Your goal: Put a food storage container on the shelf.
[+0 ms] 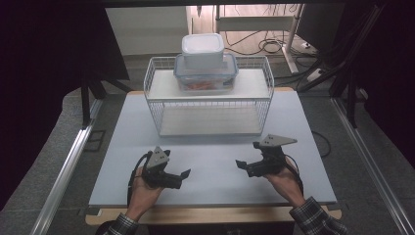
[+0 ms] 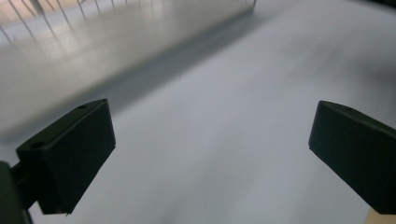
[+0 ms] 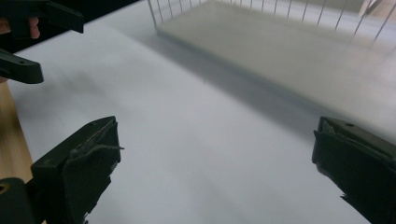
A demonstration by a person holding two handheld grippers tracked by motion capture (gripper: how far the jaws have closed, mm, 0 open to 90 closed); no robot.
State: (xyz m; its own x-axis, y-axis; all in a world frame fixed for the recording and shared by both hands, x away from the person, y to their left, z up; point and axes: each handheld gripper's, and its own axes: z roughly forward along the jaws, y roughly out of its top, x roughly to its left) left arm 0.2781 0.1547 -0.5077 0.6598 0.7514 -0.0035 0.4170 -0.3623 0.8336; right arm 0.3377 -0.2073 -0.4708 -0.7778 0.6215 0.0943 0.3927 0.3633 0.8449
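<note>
Both grippers hover low over the table (image 1: 210, 161), nothing held. Left gripper (image 1: 185, 174) near front left, jaws spread wide, pointing inward. Right gripper (image 1: 241, 165) near front right, jaws spread too, facing the left one. Wire rack (image 1: 210, 105) sits behind, well apart; two stacked lidded containers (image 1: 205, 66) on its top shelf.

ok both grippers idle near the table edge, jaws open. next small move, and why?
Probably bring the right gripper forward and up toward the white box that sits on the blue-lidded box atop the wire rack. Both it and the left gripper hold nothing, jaws wide apart, low over the table, well short of the rack. The top box is unobstructed, so it likely goes first.
</note>
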